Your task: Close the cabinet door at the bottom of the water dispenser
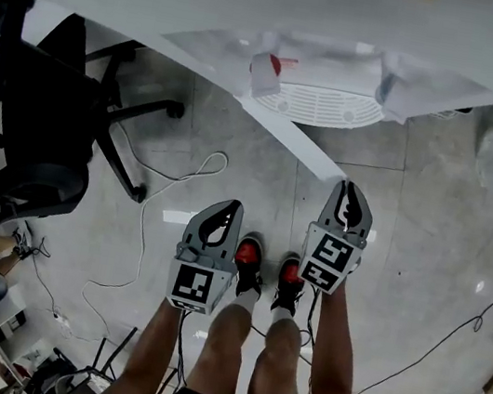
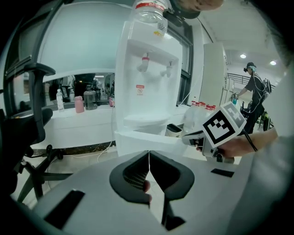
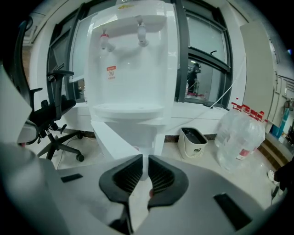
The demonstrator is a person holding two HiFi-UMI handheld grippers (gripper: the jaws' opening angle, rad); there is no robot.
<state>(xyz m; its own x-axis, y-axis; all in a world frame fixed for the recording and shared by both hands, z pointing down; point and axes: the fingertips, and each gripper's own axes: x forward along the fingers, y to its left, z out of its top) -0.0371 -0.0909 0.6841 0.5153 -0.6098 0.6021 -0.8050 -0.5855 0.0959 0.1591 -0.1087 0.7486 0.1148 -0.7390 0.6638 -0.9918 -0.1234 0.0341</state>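
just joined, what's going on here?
A person stands facing the water dispenser with a gripper in each hand. Its bottom cabinet door is open, swung out toward them. The right gripper, jaws almost together, has its tips at the door's free edge, apparently to push it closed. The left gripper is shut and empty, clear of the door.

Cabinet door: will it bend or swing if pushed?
The door looks thin, flat and straight, so probably stiff and light. It hangs open from the water dispenser on one side, so a push likely swings it shut.
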